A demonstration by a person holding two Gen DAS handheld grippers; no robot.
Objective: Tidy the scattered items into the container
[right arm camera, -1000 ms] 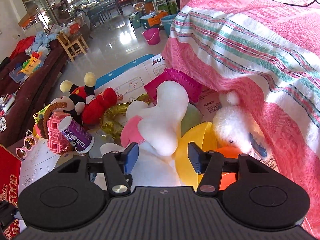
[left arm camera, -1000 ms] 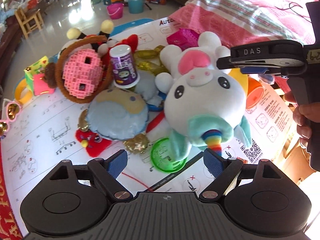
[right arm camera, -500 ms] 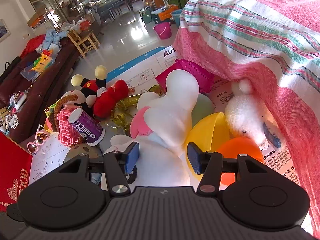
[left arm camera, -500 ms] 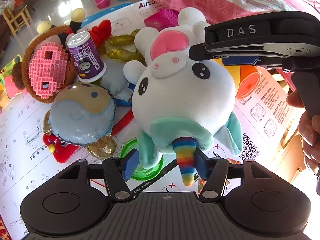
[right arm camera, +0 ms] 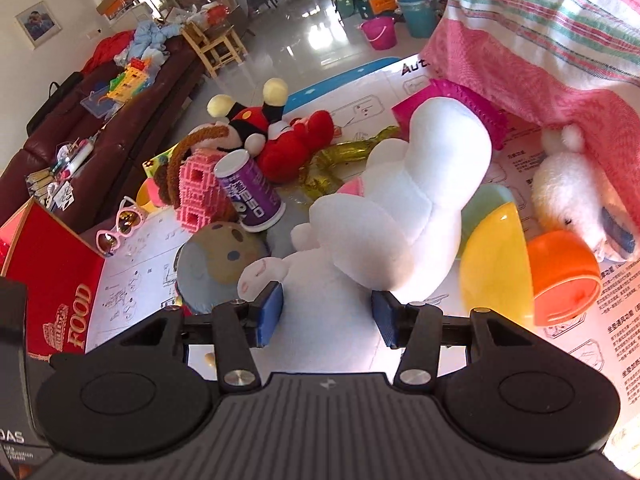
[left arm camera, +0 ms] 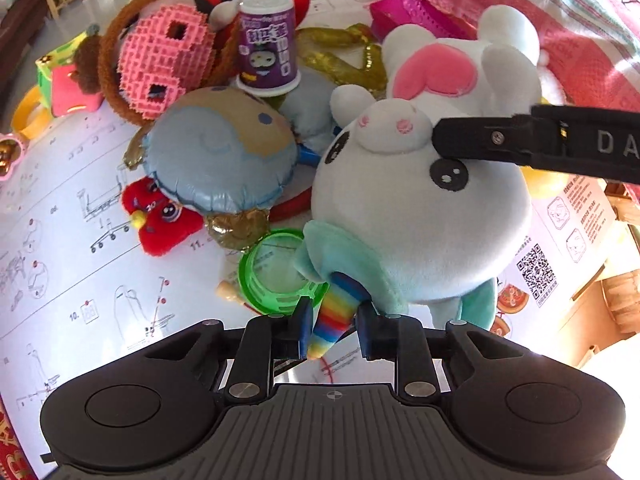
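A white unicorn plush (left arm camera: 420, 216) with a pink ear and a rainbow horn (left arm camera: 332, 320) hangs in front of me. My left gripper (left arm camera: 334, 330) is shut on the rainbow horn. My right gripper (right arm camera: 327, 318) is closed around the plush's head (right arm camera: 400, 216) from the other side; its black finger (left arm camera: 520, 144) crosses the plush's face in the left wrist view. A red cardboard box (right arm camera: 52, 280) marked FOOD stands at the left of the right wrist view.
Toys lie on a white instruction sheet (left arm camera: 60, 208): a blue foil balloon (left arm camera: 224, 160), purple can (left arm camera: 268, 48), pink block toy (left arm camera: 168, 52), red plush (left arm camera: 160, 216), green lid (left arm camera: 276, 272), yellow bowl (right arm camera: 496, 256) and orange bowl (right arm camera: 564, 276). A pink striped blanket (right arm camera: 560, 40) hangs at right.
My left gripper moved in and shut on the rainbow horn. The plush came up closer to both cameras. My right gripper kept its hold on the plush.
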